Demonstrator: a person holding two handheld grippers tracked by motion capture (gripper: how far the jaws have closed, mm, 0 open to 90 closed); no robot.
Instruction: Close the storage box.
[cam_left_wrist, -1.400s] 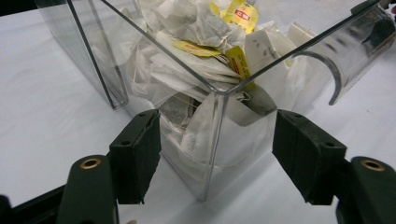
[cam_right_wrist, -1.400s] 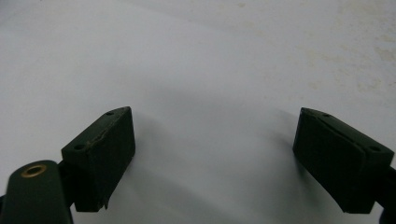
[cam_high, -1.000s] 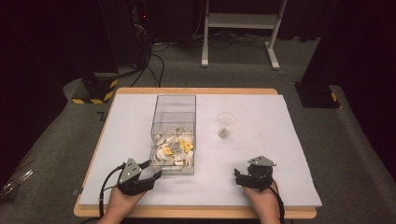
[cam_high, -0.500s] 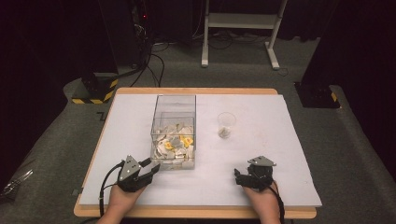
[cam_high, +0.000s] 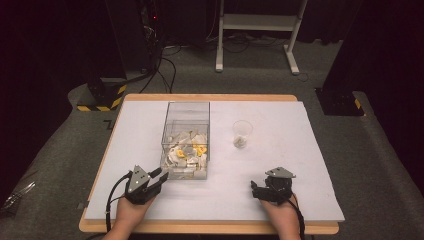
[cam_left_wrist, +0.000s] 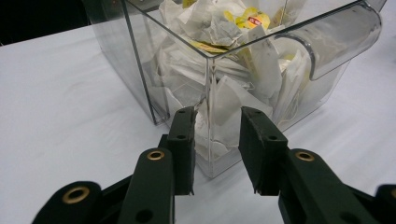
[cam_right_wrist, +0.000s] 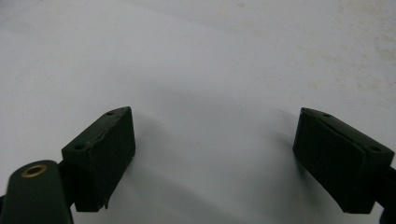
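Jaws of the left gripper (cam_left_wrist: 217, 140) first: narrowed on either side of the near corner of the clear plastic box (cam_left_wrist: 140, 70), having just been closing, with the upright edge of that corner between them; cannot tell whether the pads press on the walls or stop just short. Seen from the high view, held low at the near left of the worktop (cam_high: 280, 165) by the left hand (cam_high: 131, 212), tips at the box's near left corner.

Jaws of the right gripper (cam_right_wrist: 215, 154): spread wide and released, with bare white worktop between them. Held by the right hand (cam_high: 280, 215) at the near right, well apart from the box.

Farther in, left of the middle: the box itself, upright and open at the top, with a curved clear lip (cam_left_wrist: 336, 42) along one upper edge. Inside, a heap of white and yellow sachets (cam_high: 187, 150), filling the lower part and piled against the near wall.

To the right of the box, apart from it: a small clear plastic cup (cam_high: 242, 132), upright, with something pale at its bottom, too small to name.

Beyond the worktop, on the grey floor: a yellow-and-black striped base (cam_high: 102, 97) at the far left and a white metal stand (cam_high: 255, 22) behind.
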